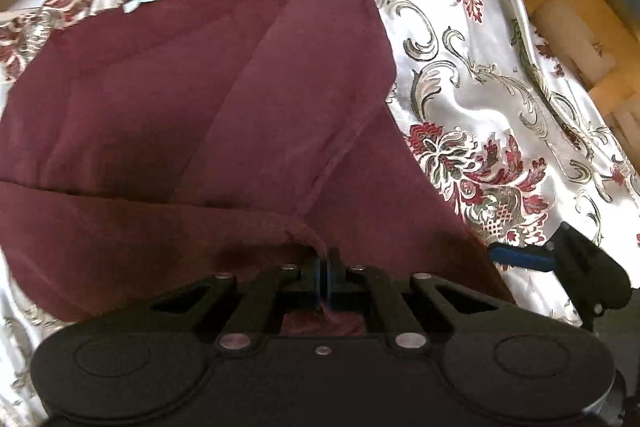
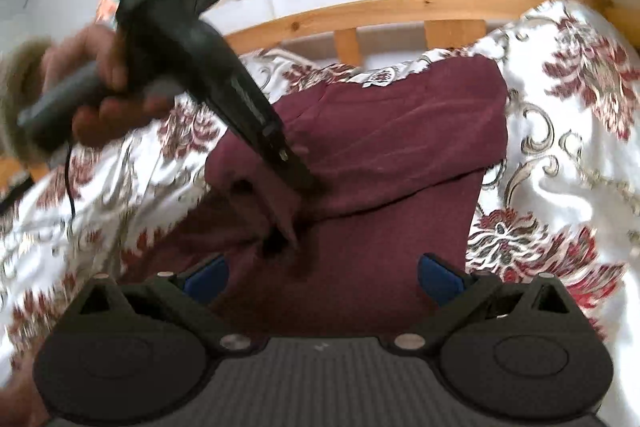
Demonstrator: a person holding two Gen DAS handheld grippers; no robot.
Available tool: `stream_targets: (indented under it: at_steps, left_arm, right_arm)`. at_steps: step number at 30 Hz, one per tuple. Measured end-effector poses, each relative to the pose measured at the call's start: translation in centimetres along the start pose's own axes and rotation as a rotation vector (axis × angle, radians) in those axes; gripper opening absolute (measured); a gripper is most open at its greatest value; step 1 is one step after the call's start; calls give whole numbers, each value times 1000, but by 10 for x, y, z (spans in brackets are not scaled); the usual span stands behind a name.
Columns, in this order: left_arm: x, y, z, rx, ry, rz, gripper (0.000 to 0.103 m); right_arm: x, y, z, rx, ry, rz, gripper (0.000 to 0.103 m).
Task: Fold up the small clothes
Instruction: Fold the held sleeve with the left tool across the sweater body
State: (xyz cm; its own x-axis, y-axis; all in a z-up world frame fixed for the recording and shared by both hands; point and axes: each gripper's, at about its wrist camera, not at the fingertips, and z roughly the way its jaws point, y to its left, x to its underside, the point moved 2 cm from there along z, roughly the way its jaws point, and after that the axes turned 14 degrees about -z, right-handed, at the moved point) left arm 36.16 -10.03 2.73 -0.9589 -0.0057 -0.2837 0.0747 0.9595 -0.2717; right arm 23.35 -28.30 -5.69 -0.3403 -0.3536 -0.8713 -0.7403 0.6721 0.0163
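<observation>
The left gripper (image 1: 325, 269) is clenched on a hem of the maroon garment (image 1: 208, 115), which spreads toward the frame's top over the floral bedcover (image 1: 500, 87), while the right gripper (image 2: 322, 277), jaws released, apparently hovers at its near edge.

Garment (image 1: 200, 107) on bedspread (image 1: 500, 87)
</observation>
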Motion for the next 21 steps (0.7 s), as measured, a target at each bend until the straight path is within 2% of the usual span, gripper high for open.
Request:
stream_targets:
  at_steps: [3,5,6,8,10,13,16,18,21]
  left_arm:
    - [-1,-1,14,15,4,-24,9]
    - [-2,3,17,46,-16,-58,30]
    - [-2,7,15,70,-40,-74,37]
    - [-1,14,8,124,-96,-83,58]
    - [0,25,-4,142,-158,-92,68]
    - [6,49,-24,160,-253,-124,75]
    - [16,87,-43,104,-376,-189,77]
    - [26,119,-53,19,-465,-239,77]
    - [35,165,-59,-112,-530,-319,71]
  right_arm:
    - [4,-5,12,20,3,18,102]
    - [7,-3,18,31,10,10,100]
    - [8,0,23,37,13,5,100]
    - [10,4,29,51,9,3,97]
    - [11,6,34,59,1,20,96]
    - [13,4,41,90,-17,59,93]
    - [16,-2,48,123,-36,105,85]
    - [16,-7,53,136,-43,137,76]
    - [17,-13,60,161,-46,165,48]
